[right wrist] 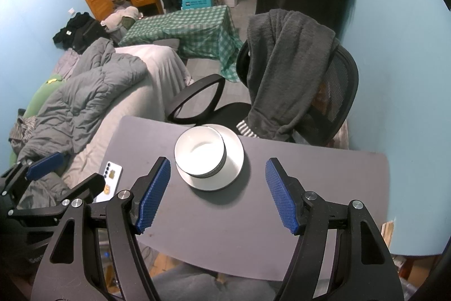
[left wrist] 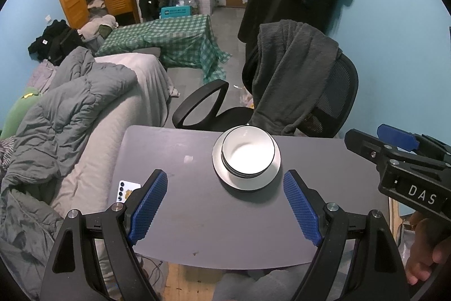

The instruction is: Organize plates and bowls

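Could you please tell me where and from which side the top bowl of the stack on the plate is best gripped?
Probably by the top bowl's rim, from above, one finger inside and one outside. It sits nested in the bowls below on the plate, so its lower wall is covered and only the rim stands free. Both the left gripper and right gripper are open and empty.

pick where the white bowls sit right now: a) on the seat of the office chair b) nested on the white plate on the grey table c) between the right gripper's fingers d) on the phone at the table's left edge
b: the stacked white bowls rest on the white plate on the grey table, ahead of both open grippers and clear of the phone.
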The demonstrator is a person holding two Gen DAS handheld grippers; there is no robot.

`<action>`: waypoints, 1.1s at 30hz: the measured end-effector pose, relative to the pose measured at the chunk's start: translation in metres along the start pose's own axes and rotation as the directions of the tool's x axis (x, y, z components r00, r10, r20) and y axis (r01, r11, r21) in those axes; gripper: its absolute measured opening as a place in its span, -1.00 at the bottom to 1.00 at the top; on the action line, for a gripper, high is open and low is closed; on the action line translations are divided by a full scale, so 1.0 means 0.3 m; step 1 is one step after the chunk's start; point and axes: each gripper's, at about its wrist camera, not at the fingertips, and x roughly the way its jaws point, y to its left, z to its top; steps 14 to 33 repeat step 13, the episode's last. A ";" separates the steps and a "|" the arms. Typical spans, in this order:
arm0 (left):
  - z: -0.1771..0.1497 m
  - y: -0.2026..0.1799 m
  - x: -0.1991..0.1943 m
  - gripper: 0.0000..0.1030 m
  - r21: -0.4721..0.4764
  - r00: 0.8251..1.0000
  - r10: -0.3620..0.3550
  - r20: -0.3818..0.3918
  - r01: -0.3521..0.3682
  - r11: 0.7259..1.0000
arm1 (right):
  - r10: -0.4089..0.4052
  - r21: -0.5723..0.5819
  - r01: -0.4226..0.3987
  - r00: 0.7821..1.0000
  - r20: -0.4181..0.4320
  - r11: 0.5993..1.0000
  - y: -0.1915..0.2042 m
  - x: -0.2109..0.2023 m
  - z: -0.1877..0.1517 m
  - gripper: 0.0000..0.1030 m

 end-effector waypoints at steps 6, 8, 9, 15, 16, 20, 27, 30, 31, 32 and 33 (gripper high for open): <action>-0.009 0.013 -0.002 0.66 0.008 1.000 0.007 0.010 -0.007 1.000 | 0.000 -0.002 0.000 1.000 0.000 1.000 0.007 0.002 -0.001 0.34; -0.013 0.018 -0.002 0.66 0.012 1.000 0.011 0.015 -0.011 1.000 | 0.000 -0.001 0.000 1.000 -0.001 1.000 0.008 0.001 -0.001 0.34; -0.014 0.022 -0.003 0.66 0.013 1.000 0.012 0.016 -0.012 1.000 | 0.001 -0.001 -0.001 1.000 0.000 1.000 0.008 0.001 -0.001 0.34; -0.017 0.033 -0.003 0.66 0.014 1.000 0.011 0.017 -0.011 1.000 | 0.000 -0.001 0.000 1.000 0.001 1.000 0.011 -0.001 -0.003 0.34; -0.017 0.033 -0.003 0.66 0.014 1.000 0.011 0.017 -0.011 1.000 | 0.000 -0.001 0.000 1.000 0.001 1.000 0.011 -0.001 -0.003 0.34; -0.017 0.033 -0.003 0.66 0.014 1.000 0.011 0.017 -0.011 1.000 | 0.000 -0.001 0.000 1.000 0.001 1.000 0.011 -0.001 -0.003 0.34; -0.017 0.033 -0.003 0.66 0.014 1.000 0.011 0.017 -0.011 1.000 | 0.000 -0.001 0.000 1.000 0.001 1.000 0.011 -0.001 -0.003 0.34; -0.017 0.033 -0.003 0.66 0.014 1.000 0.011 0.017 -0.011 1.000 | 0.000 -0.001 0.000 1.000 0.001 1.000 0.011 -0.001 -0.003 0.34; -0.017 0.033 -0.003 0.66 0.014 1.000 0.011 0.017 -0.011 1.000 | 0.000 -0.001 0.000 1.000 0.001 1.000 0.011 -0.001 -0.003 0.34; -0.017 0.033 -0.003 0.66 0.014 1.000 0.011 0.017 -0.011 1.000 | 0.000 -0.001 0.000 1.000 0.001 1.000 0.011 -0.001 -0.003 0.34; -0.017 0.033 -0.003 0.66 0.014 1.000 0.011 0.017 -0.011 1.000 | 0.000 -0.001 0.000 1.000 0.001 1.000 0.011 -0.001 -0.003 0.34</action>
